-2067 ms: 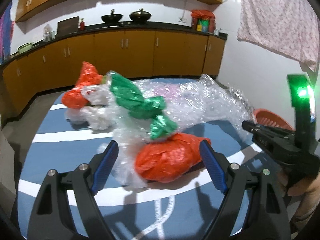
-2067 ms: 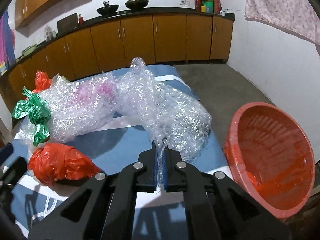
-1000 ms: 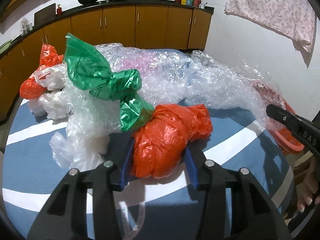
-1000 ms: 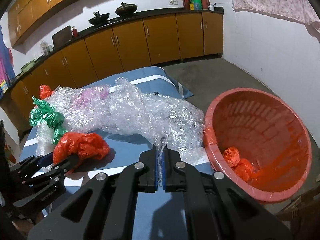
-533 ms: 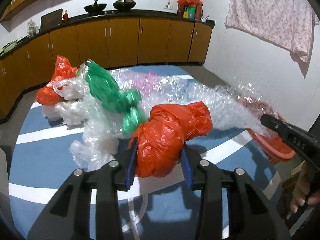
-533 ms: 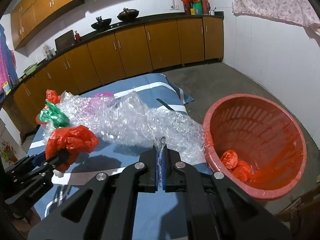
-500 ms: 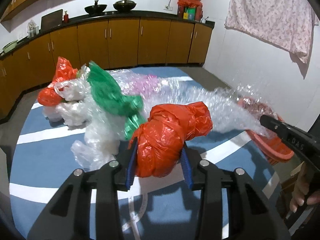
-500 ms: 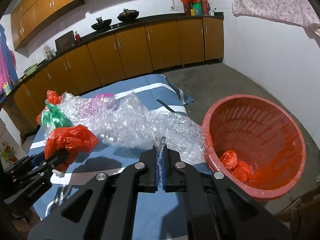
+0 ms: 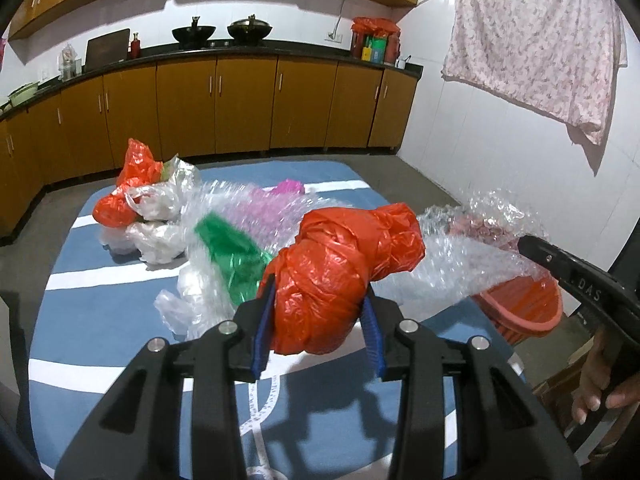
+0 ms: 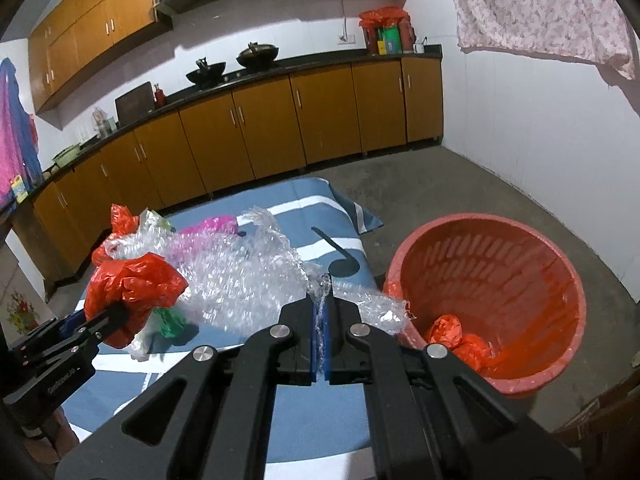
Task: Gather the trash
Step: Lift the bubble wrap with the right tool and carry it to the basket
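Note:
My left gripper [image 9: 316,328] is shut on a knotted orange plastic bag [image 9: 340,272] and holds it above the blue striped table [image 9: 80,344]. The same bag shows at the left of the right wrist view [image 10: 132,284]. My right gripper [image 10: 320,336] is shut on the edge of a clear bubble wrap sheet [image 10: 248,280], lifted off the table and stretched toward the orange basket [image 10: 492,264] on the floor at the right. The sheet [image 9: 472,256] and basket [image 9: 520,304] also show in the left wrist view. Orange bags [image 10: 456,340] lie in the basket.
On the table lie a green bag [image 9: 232,252], white bags [image 9: 160,216], another orange bag [image 9: 128,188] and a pink bag [image 9: 288,189]. Wooden cabinets [image 9: 240,108] run behind. A floral cloth [image 9: 532,40] hangs on the right wall.
Both grippers have risen. The orange bag is higher off the table, and the bubble wrap has been pulled up and toward the basket, dragging the green bag along.

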A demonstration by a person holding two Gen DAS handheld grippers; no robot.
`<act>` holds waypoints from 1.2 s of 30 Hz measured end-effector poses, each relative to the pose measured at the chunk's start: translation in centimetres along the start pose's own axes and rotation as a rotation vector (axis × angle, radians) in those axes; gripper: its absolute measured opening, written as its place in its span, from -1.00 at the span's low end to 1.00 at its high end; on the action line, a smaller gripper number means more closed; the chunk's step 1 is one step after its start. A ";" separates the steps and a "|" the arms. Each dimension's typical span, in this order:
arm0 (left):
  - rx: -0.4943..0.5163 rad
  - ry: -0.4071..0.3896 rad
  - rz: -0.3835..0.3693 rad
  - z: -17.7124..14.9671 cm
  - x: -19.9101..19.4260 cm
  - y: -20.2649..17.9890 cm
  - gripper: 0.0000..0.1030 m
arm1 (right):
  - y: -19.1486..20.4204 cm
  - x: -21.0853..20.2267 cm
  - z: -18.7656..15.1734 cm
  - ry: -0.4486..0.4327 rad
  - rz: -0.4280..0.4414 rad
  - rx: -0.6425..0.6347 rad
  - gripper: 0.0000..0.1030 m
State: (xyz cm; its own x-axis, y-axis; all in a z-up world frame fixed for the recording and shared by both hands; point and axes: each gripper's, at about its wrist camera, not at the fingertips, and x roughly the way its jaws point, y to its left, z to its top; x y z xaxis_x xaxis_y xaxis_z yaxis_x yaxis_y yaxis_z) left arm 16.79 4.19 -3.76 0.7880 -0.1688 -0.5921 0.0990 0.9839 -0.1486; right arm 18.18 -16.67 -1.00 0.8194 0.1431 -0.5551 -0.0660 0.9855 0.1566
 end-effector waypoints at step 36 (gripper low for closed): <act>0.091 -0.003 -0.159 4.1 3.1 -10.4 -0.26 | -10.3 -4.1 3.3 -0.166 -0.268 0.140 -0.96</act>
State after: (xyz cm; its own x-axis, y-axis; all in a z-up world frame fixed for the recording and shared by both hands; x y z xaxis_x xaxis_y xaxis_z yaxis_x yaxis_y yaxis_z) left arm 20.69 -6.29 -0.77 0.7598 -0.3222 -0.5648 0.2765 0.9462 -0.1679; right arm 17.36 -27.66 2.33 0.8792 -0.1475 -0.4530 0.2334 0.9623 0.1397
